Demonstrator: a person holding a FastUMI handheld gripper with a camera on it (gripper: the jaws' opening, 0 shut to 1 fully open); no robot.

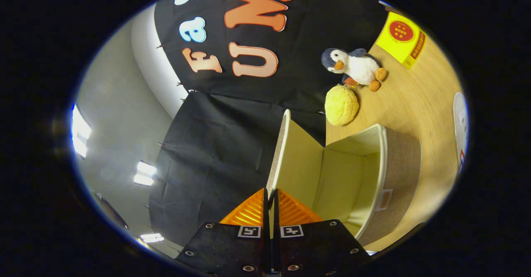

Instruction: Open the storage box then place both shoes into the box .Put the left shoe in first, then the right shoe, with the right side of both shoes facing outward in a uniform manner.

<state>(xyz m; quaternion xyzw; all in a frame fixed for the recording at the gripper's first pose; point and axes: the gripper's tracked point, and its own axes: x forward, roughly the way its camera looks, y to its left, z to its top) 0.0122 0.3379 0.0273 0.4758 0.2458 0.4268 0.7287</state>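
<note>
Fingers pinched on beige fabric box's cream-lined lid at lower centre: best swung fully back, gently.

Cloth-walled booth, wooden table

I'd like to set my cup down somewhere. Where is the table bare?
Bare wood lies between the box, the yellow carton and the white item. It is crowded by the wall, where the penguin touches the yellow ball. The claw is shut on the lid.
</note>
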